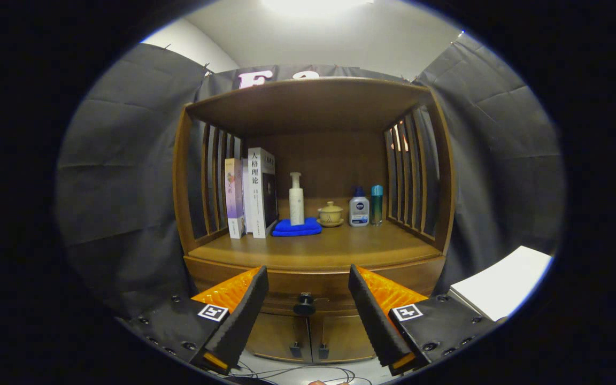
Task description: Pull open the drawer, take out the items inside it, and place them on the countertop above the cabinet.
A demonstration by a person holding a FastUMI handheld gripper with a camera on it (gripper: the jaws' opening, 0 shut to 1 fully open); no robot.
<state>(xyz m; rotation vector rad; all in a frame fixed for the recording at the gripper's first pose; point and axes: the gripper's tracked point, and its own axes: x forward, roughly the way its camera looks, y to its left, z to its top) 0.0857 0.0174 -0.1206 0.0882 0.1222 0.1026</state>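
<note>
**Two fingers spread before a closed drawer**

Two fingers of the gripper (308,294) stand wide apart with nothing held between them. Through the gap, at about 6 o'clock from the middle of the cabinet (313,214), sits the dark round knob (304,303) of the drawer (313,283). The drawer front lies flush with the cabinet, closed, so what is inside cannot be seen. The fingertips flank the knob without touching it.

Above the drawer, at 12 o'clock from the knob, runs the wooden countertop (340,248), roofed by a shelf and fenced by slatted sides. Toward 10 o'clock on it stand upright books (252,195). Just beside them, toward the middle, a folded blue cloth (297,228) lies with a tall white pump bottle (296,199) standing on it. At 1 o'clock from the cloth is a small lidded cup on a saucer (331,214), then a white bottle with a blue cap (359,208), and a slim teal bottle (376,205) touching or nearly touching it.

Below the drawer, two cabinet doors (308,334) are closed. At 4 o'clock from the cabinet lies a white flat surface (506,289).
</note>
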